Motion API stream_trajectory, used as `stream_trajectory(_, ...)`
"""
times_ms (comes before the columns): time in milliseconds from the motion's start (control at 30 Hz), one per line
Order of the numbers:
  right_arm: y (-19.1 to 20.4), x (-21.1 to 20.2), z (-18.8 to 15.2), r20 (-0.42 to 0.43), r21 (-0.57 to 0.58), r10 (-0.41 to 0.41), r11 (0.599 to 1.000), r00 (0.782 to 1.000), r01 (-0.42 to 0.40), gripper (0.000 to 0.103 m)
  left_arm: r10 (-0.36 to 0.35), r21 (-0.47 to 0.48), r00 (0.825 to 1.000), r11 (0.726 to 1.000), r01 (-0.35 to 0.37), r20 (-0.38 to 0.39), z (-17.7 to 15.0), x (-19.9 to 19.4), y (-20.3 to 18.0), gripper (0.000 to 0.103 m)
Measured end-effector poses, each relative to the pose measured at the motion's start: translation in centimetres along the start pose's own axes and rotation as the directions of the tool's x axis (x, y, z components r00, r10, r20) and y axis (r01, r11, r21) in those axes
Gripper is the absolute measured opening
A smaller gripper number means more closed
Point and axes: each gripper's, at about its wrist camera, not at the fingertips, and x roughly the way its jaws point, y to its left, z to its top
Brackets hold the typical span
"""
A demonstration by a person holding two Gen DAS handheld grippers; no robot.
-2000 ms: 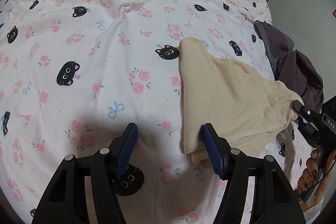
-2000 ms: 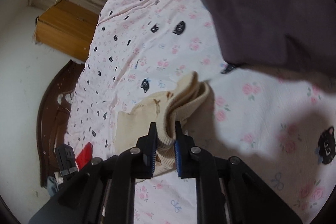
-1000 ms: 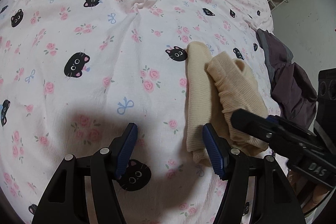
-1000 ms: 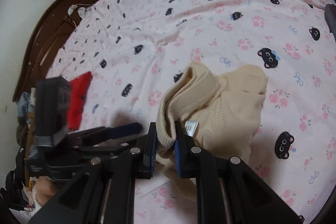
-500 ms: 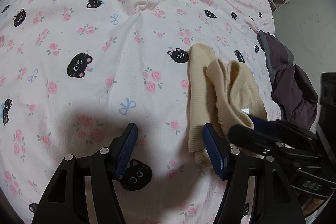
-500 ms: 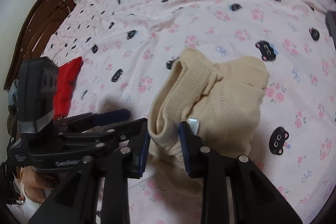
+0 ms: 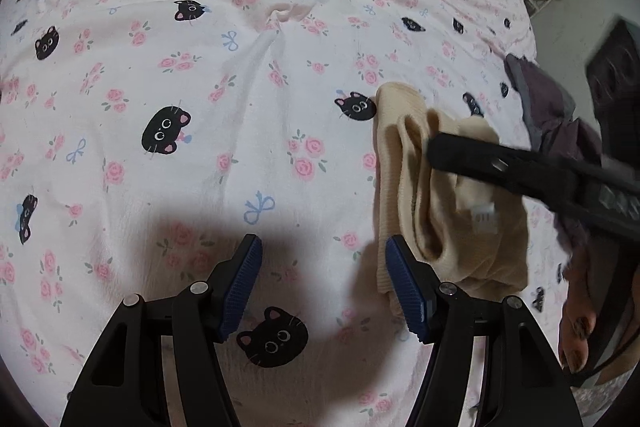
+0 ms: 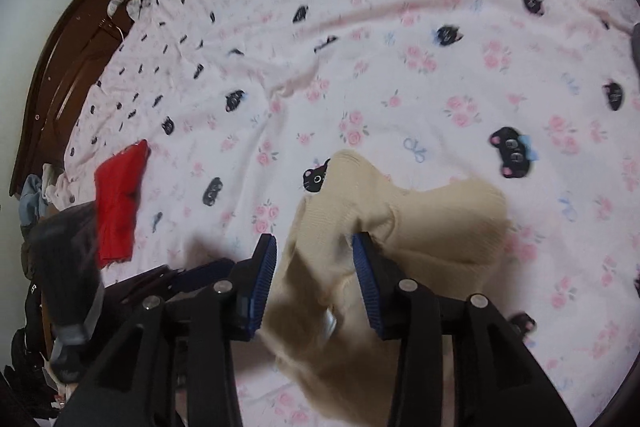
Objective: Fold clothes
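A cream knit sweater (image 7: 440, 195) lies folded in a bundle on the pink cat-print bedsheet (image 7: 200, 67). My left gripper (image 7: 326, 287) hovers open just left of the sweater's near edge, with only sheet between its blue pads. In the right wrist view my right gripper (image 8: 316, 279) has its jaws opening around a fold of the sweater (image 8: 420, 227). The fold still lies between the pads, but they no longer squeeze it. In the left wrist view a black finger of the right gripper (image 7: 520, 171) crosses over the sweater.
A dark purple garment (image 7: 560, 115) is heaped at the bed's right edge. A red garment (image 8: 120, 199) lies folded on the sheet to the left. A dark wooden headboard (image 8: 60, 67) curves around the far left. A person's hand (image 7: 580, 327) shows at lower right.
My right gripper carried the sweater's edge across, doubling the garment over, then its jaws widened and let go of the fold. The left gripper stayed open and almost still.
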Motion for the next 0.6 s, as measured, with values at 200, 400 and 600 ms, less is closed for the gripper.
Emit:
stream_trajectory(200, 0.1, 1.8, 1.3, -0.015, -0.018, -0.009, 1.000, 1.000, 0.009, 0.042, 0.070, 0.068, 0.998, 0.995, -0.070, -0.001, -0.2, 0.5, -1.1, 0.059)
stream_trajectory(400, 0.2, -2.9, -0.1, 0.086, -0.007, 0.141, 0.990, 0.986, -0.141, 0.043, -0.028, -0.024, 0.998, 0.999, 0.029, 0.055, 0.5, -1.3, 0.6, 0.059)
stream_trajectory(600, -1.6, -7.0, -5.4, 0.151, 0.003, 0.294, 0.954, 0.944, -0.298, 0.047, -0.128, -0.007, 0.974, 0.991, 0.132, 0.185, 1.5, -4.4, 0.6, 0.059)
